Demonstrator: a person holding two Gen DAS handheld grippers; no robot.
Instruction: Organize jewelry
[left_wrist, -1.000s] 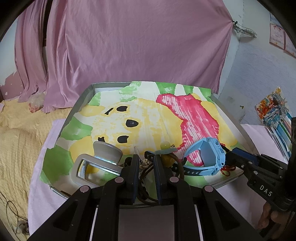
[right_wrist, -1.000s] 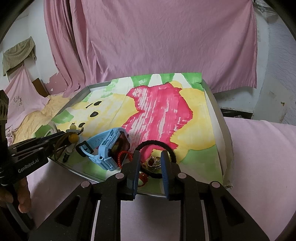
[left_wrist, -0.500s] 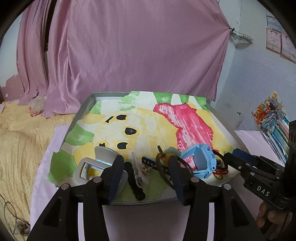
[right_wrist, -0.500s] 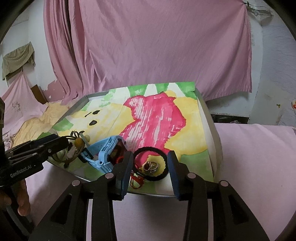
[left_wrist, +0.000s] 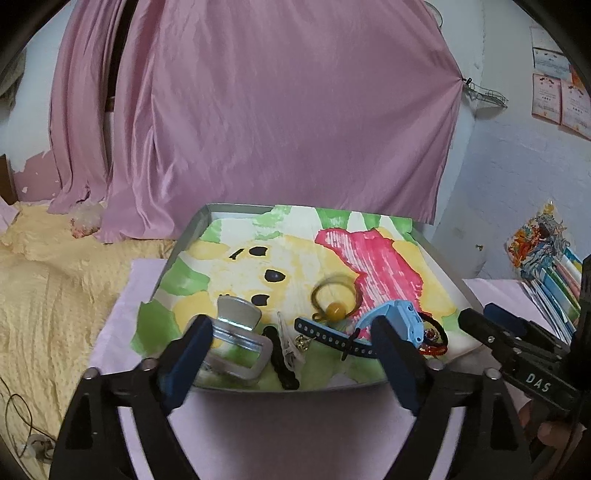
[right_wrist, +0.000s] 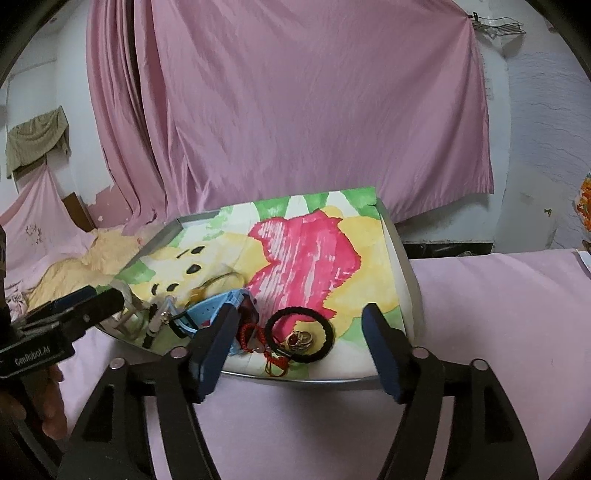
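blurred: hair tie (left_wrist: 334, 295) | part-hidden: blue watch (left_wrist: 397, 325) behind left tool (left_wrist: 291, 360) finger

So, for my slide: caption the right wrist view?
Open right gripper faces a black hair tie ringing a ring on the tray.

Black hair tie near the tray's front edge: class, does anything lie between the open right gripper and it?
Nothing blocks it. The right gripper is open before the black hair tie; a ring sits inside its loop and a red cord touches its left side.

both tools (left_wrist: 291, 354) (right_wrist: 301, 343) opened wide, pulled back
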